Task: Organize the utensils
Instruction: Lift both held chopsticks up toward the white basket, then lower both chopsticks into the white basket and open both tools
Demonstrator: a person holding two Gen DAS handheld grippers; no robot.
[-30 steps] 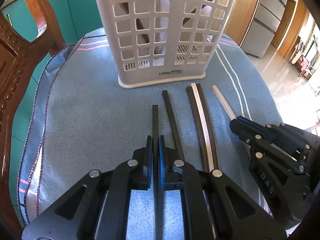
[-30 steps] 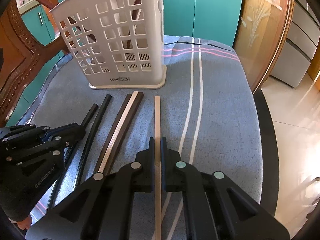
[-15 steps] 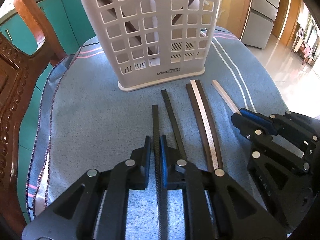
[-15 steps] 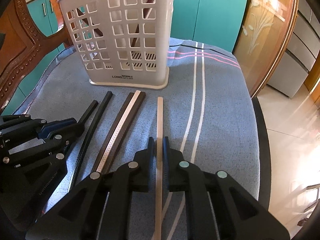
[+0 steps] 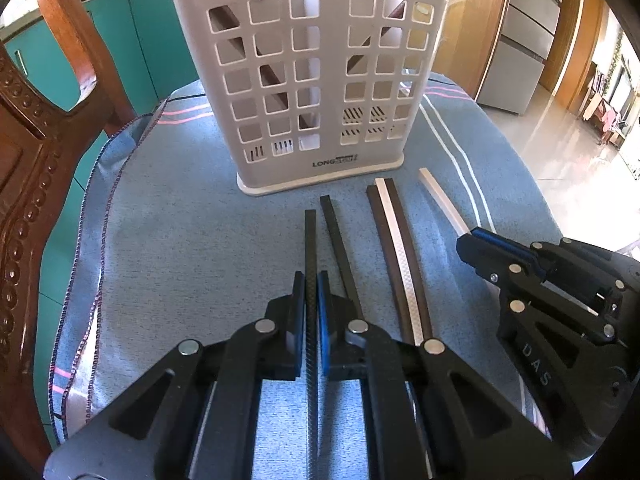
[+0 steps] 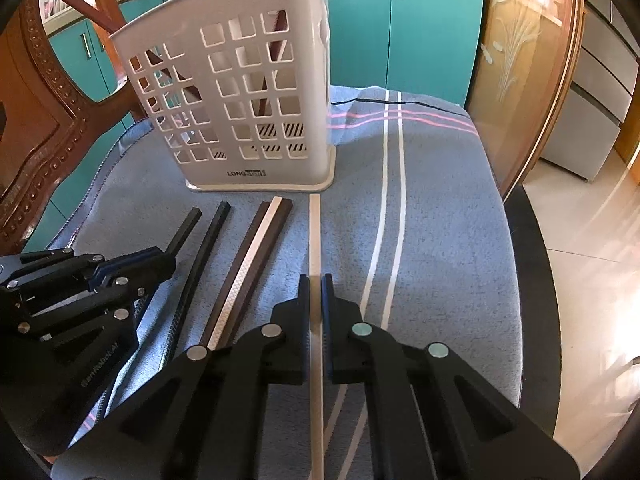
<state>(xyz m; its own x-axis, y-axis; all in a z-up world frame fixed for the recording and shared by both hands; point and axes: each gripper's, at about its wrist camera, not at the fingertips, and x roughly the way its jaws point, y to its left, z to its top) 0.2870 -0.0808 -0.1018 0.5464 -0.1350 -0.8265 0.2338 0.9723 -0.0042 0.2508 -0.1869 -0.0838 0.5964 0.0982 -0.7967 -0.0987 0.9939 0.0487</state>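
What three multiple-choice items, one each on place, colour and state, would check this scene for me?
1. The basket stands:
A. on the cloth
B. on the floor
C. on a shelf
2. The stick in the right gripper is:
A. black
B. pale
C. red
3. The left gripper is:
A. wide open
B. shut on a black stick
C. inside the basket

Key: 
1 A, its base rests on the blue cloth. 
2 B, the pale stick runs between its pads. 
3 B, both pads press on the black stick.
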